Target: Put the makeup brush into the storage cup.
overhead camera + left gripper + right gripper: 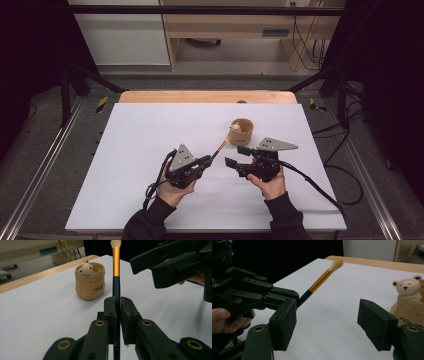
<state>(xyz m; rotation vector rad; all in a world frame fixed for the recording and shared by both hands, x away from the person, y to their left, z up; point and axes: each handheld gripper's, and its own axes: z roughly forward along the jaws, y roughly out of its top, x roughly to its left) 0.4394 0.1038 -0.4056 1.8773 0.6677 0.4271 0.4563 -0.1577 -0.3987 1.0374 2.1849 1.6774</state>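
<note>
At the left of the high view, the left gripper (209, 160) is clamped tight on a slim makeup brush with a dark blue handle, a gold metal ferrule and a pale tuft of bristles (220, 147). In the left gripper view its two black pads press on the dark handle from both sides, low on the handle, and the brush (116, 267) runs straight out beyond the jaws, gold band and tuft leading. In the high view the brush slants up and to the right from the jaws, its tuft ending just beside the rim of a small tan cup with a little cream bear figure at its edge (241, 131); whether tuft and cup touch cannot be told. The cup (90, 285) stands upright on the white table cover (150, 130).

To the right, the right gripper (235, 156) hovers near the brush with its jaws apart and nothing between them. In the right gripper view the brush (320, 281) passes behind the left-hand pad (283, 323), clear of the gap, and the bear cup (409, 302) sits beyond the other pad. The two grippers are near each other, tips facing, not touching.
</note>
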